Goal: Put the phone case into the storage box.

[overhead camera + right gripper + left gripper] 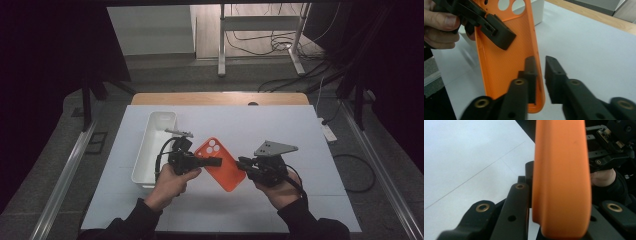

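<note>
A white rectangular plastic bin [150, 147] sits at the left edge of the white table [300, 135]. Just right of it, the left gripper [212, 162] clamps the orange silicone phone case [220, 164] above the tabletop. The right gripper [241, 162] straddles the case's right rim, its jaws slightly parted. Bare table lies to the right and far side.

Long black sleeves down to both wrists. Left gripper [212, 162] of matte black plastic, angular jaws with round brass-coloured rivets, black cable looping behind. Right gripper [241, 163] of the same black build, brass rivets, grey three-cornered plate with small holes on top.
</note>
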`<state>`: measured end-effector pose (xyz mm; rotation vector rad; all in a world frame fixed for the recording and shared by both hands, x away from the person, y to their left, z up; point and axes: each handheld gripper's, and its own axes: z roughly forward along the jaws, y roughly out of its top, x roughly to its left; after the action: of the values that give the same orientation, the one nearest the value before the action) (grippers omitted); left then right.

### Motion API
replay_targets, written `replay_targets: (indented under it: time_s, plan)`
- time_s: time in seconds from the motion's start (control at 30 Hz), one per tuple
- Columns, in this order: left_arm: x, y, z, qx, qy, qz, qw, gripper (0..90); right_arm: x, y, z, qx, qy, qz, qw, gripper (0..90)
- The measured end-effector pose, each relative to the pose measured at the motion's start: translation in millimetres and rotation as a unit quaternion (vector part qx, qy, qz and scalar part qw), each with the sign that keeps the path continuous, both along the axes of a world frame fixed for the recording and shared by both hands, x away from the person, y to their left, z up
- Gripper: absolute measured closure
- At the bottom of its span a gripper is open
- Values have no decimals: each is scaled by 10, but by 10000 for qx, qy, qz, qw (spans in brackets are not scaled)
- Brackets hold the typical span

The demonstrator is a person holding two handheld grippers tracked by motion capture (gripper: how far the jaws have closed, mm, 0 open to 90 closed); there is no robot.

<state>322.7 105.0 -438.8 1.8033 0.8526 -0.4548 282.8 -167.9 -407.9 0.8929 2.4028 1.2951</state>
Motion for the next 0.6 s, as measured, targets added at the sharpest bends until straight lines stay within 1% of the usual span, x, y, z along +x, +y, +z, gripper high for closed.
replay_targets:
  time_s: [0.1,0.13,0.17,0.2,0.27,0.3,0.4,0.47,0.53,0.6]
  plan:
    - [-15,7,30,122,-145,-42,9998,845,2,-25,5,19,75,-3,10000,622]
    - [-15,7,30,122,-145,-42,9998,844,2,-25,5,19,75,-3,10000,622]
    - [-16,13,35,165,-184,-77,9997,844,1,-48,11,25,107,17,9999,527]
    - [-17,18,41,201,-202,-94,9995,843,1,-48,11,25,107,17,9999,527]
    - [-14,43,46,258,-253,-127,9993,843,0,-67,14,54,111,37,9999,465]
    - [-14,53,47,264,-267,-141,9992,843,1,-79,18,88,125,45,9999,424]
    - [-16,69,49,238,-304,-221,9990,842,21,-100,10,167,285,169,9993,296]
    - [-24,71,59,280,-348,-279,9986,841,38,-105,-4,197,408,236,9987,210]
    - [-29,73,65,286,-378,-332,9983,840,45,-106,-18,207,476,267,9983,125]
    - [-31,77,71,283,-409,-369,9981,840,45,-96,-33,156,529,319,9980,57]
